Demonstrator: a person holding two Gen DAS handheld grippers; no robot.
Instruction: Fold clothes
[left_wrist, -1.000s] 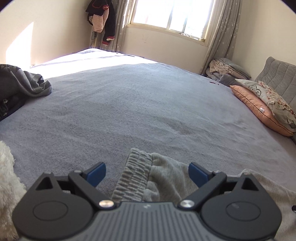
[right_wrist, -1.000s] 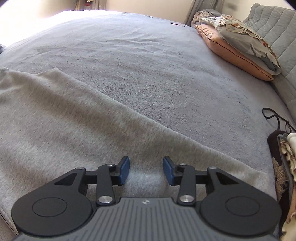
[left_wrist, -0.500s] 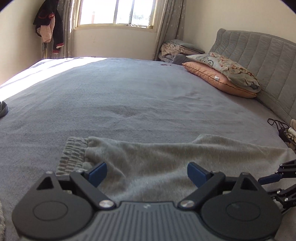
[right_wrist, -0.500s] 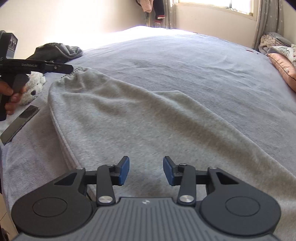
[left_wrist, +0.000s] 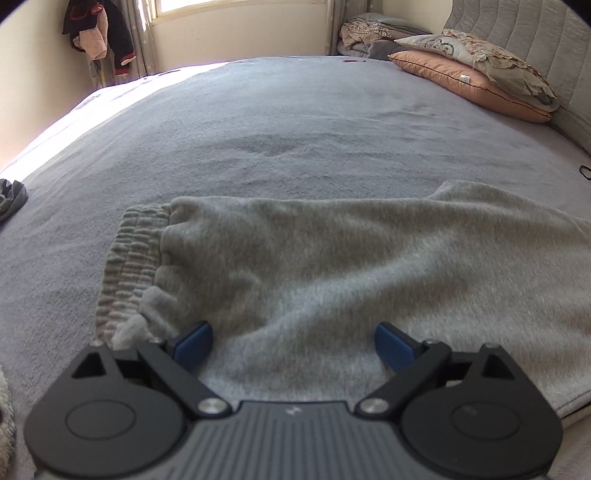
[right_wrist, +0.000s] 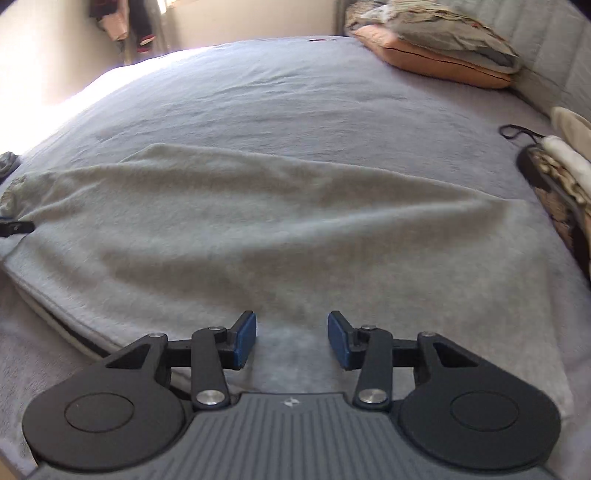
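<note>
Sweatpants (left_wrist: 332, 266) lie crosswise, waistband (left_wrist: 129, 266) leftward, beneath both spread hand-held grippers (left_wrist: 293, 345) (right_wrist: 291, 339).

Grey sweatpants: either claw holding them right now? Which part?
Neither. Both claws are open above the grey sweatpants: the left claw near the ribbed waistband, the right claw over the leg fabric. No pads pinch cloth.

Sweatpants (left_wrist: 332, 266) are lying spread across the near part of the bed (left_wrist: 295, 122), waistband (left_wrist: 129, 266) at the left end. Left gripper (left_wrist: 293, 345) is hovering over the waistband end, right gripper (right_wrist: 291, 339) over the near edge further right. Pillows (left_wrist: 476, 70) are sitting stacked far right, against the headboard (left_wrist: 535, 40). Clothes (left_wrist: 98, 37) are hanging far left, beside the window.
</note>
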